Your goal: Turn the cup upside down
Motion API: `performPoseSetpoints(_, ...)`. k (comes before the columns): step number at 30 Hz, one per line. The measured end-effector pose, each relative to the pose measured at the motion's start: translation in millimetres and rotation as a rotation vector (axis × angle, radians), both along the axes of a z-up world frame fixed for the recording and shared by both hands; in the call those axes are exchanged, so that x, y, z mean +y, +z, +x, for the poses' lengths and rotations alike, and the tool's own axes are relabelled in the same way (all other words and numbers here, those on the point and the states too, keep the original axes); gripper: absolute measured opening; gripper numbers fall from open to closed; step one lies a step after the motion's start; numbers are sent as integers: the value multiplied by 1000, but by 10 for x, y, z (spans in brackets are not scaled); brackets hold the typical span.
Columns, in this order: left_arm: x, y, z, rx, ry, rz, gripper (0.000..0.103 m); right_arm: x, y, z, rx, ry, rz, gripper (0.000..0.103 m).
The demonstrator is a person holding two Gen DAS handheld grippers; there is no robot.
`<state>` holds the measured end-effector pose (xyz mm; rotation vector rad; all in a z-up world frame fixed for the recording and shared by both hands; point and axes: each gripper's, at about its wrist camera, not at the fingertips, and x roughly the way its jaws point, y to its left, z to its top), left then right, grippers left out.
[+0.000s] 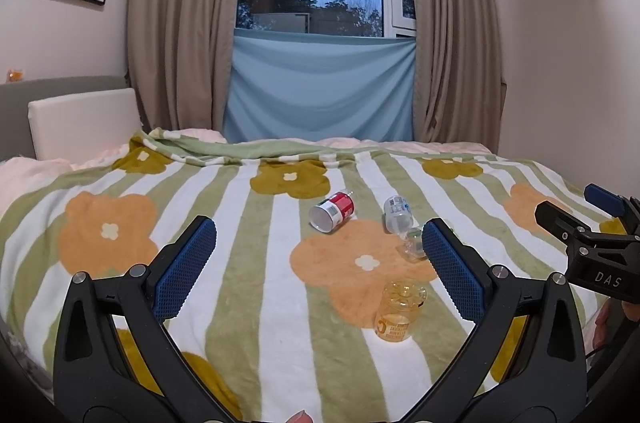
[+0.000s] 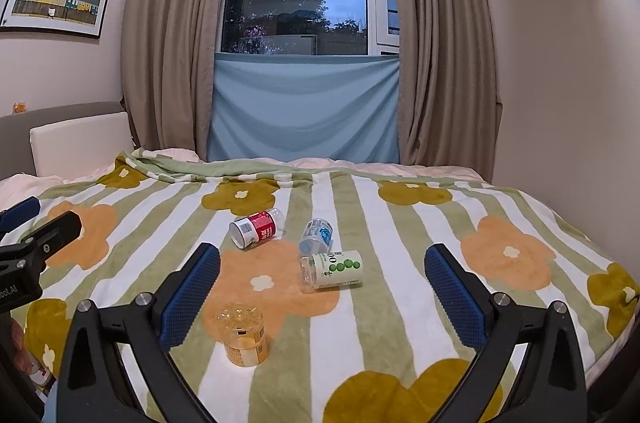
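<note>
A small amber see-through cup [image 1: 398,311] [image 2: 242,337] stands on the flowered blanket [image 1: 248,303] [image 2: 400,303], and its closed end looks to be on top. My left gripper [image 1: 318,235] is open above the blanket; the amber cup sits low between its fingers, nearer the right one, untouched. My right gripper [image 2: 323,257] is also open and holds nothing; the amber cup is just beside its left finger [image 2: 192,287]. Each gripper shows at the edge of the other's view: the right gripper [image 1: 576,207] and the left gripper [image 2: 36,219].
Three more cups lie on their sides farther up the bed: a red-labelled one [image 1: 332,211] [image 2: 256,229], a blue-labelled clear one [image 1: 397,213] [image 2: 316,235], and a white one with green dots [image 2: 336,269], half hidden in the left wrist view. Curtains and a window stand behind.
</note>
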<state>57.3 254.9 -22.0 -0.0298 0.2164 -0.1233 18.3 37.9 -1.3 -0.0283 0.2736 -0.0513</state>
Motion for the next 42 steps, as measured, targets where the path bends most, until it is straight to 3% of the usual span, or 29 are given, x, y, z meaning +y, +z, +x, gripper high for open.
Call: performPoseSetpoints(42,-32,-21,-8,-21,4,17,103,-68,-25,-5,2,-6,0,102)
